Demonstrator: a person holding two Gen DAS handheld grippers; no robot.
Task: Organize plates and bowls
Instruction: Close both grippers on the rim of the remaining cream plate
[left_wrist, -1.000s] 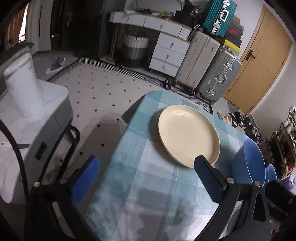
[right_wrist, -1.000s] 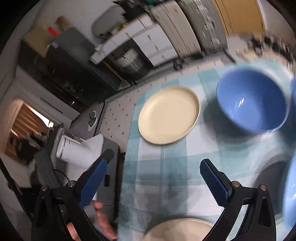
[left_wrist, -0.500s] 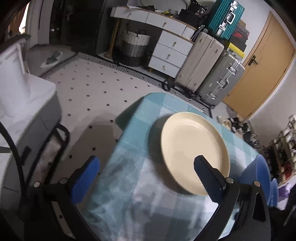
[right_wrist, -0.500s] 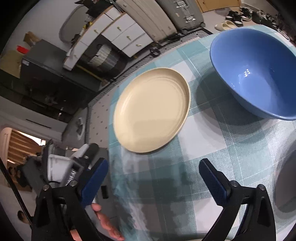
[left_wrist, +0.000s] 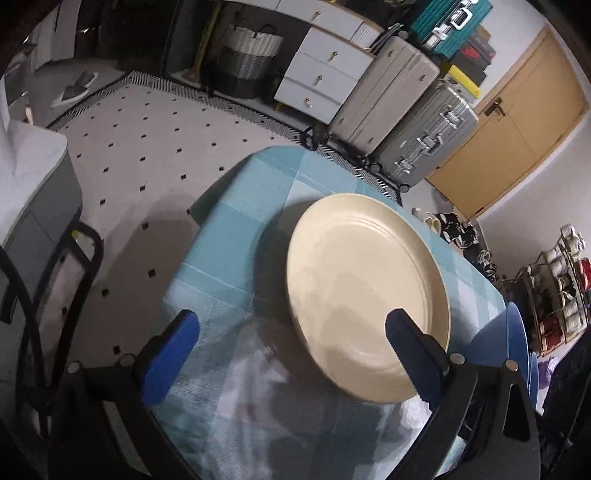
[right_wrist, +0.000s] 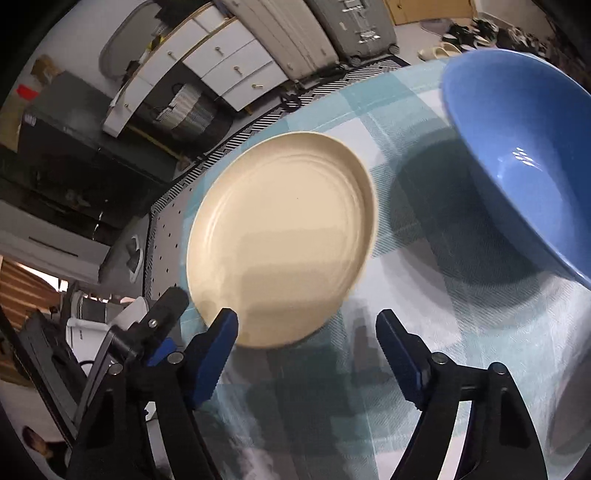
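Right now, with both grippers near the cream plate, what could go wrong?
1. The cream plate lies close to the table edge; a push from the right gripper could slide it off.
2. The left gripper and the right one approach the same plate and may collide.
3. The blue bowl stands close by and could be bumped.

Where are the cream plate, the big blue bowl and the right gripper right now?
cream plate (right_wrist: 280, 236): right wrist view, centre of its flat well.
blue bowl (right_wrist: 517, 155): right wrist view, inner wall.
right gripper (right_wrist: 306, 339): right wrist view, gap between its open fingertips, over the plate's near rim.
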